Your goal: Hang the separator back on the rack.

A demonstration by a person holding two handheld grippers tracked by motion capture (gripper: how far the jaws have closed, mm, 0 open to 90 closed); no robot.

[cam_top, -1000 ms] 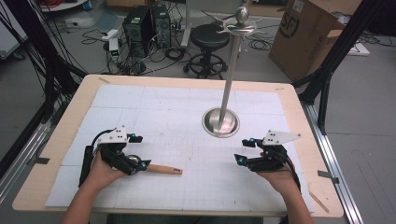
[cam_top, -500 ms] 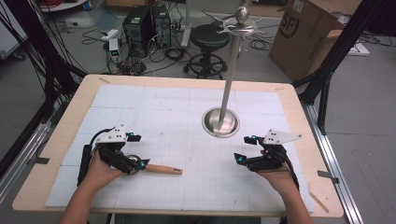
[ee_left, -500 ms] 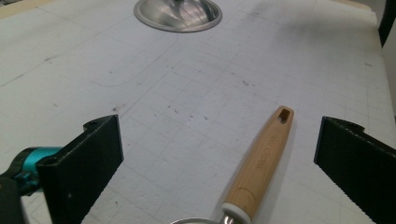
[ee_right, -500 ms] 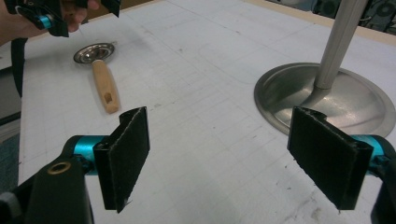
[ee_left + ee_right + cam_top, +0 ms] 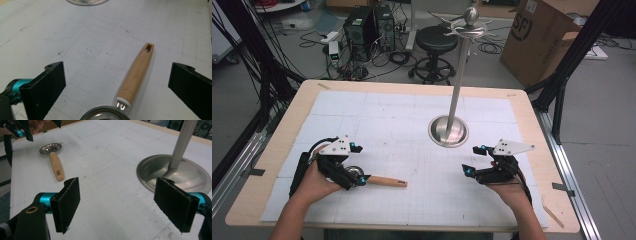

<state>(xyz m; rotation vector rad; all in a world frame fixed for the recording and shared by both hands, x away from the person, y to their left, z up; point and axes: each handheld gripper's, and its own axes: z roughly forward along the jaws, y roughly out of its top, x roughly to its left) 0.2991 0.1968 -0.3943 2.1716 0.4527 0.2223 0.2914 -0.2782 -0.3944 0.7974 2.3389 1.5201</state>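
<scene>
Little has shifted over the past second: the left gripper has edged slightly forward over the strainer, while the right gripper holds its place near the stand.

A tall metal stand, its round base planted on the white gridded mat, is the landmark on the wooden table. The small metal strainer with a wooden handle lies flat on the mat, well to the near left of the stand's base, its handle pointing toward the right gripper. The left gripper sits over the strainer's bowl end; in the left gripper view its jaws stand wide apart with the handle lying on the mat between them, touched by neither, and the bowl's rim at the bottom edge.

The right gripper hovers to the near right of the stand's base. In the right gripper view its jaws are spread wide and hold nothing, the base just beyond one jaw and the strainer farther off toward the left gripper.
</scene>
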